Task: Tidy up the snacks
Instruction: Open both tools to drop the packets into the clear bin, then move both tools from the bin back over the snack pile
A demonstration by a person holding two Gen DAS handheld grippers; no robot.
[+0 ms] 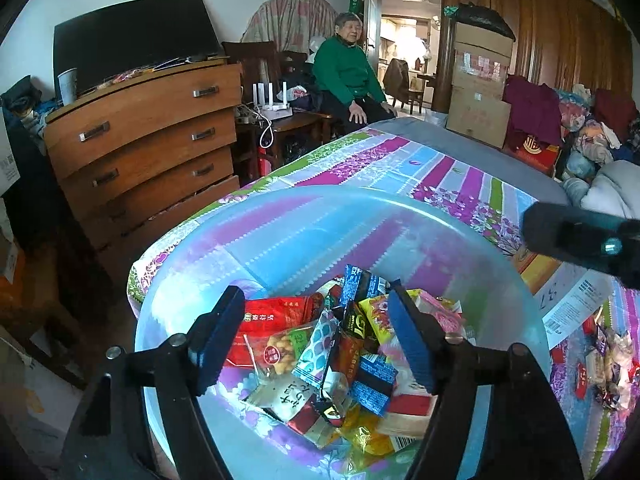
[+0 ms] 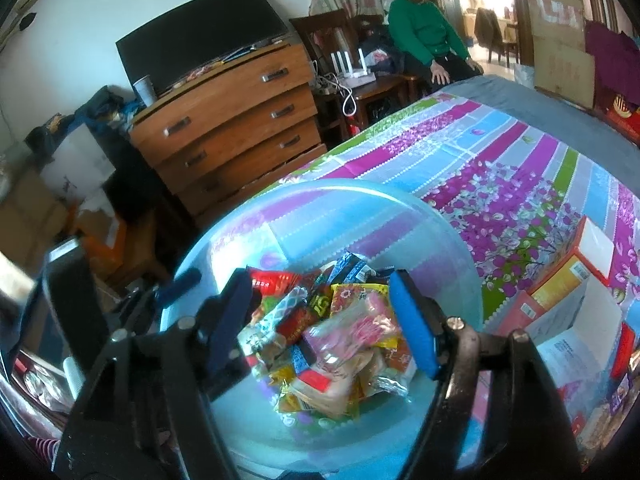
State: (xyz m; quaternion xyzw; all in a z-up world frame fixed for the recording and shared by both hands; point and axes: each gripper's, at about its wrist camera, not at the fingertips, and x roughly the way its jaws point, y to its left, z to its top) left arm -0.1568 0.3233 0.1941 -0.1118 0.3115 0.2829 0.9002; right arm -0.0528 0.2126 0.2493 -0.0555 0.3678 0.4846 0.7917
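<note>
A clear bluish plastic bowl point(image 1: 280, 224) stands on a striped floral tablecloth and holds a pile of several snack packets point(image 1: 340, 364). My left gripper point(image 1: 316, 344) hovers just above the pile, open and empty. In the right wrist view the same bowl point(image 2: 320, 200) holds the packets point(image 2: 332, 344), with a pink packet point(image 2: 356, 332) on top. My right gripper point(image 2: 320, 324) is open and empty above the pile. The right gripper's body shows at the right edge of the left wrist view point(image 1: 580, 240).
Several loose snacks point(image 1: 604, 368) and a printed sheet point(image 1: 576, 304) lie right of the bowl. Orange and white boxes point(image 2: 576, 276) lie on the cloth. A wooden chest of drawers point(image 1: 144, 136) stands left of the table. A person in green point(image 1: 348, 76) sits behind.
</note>
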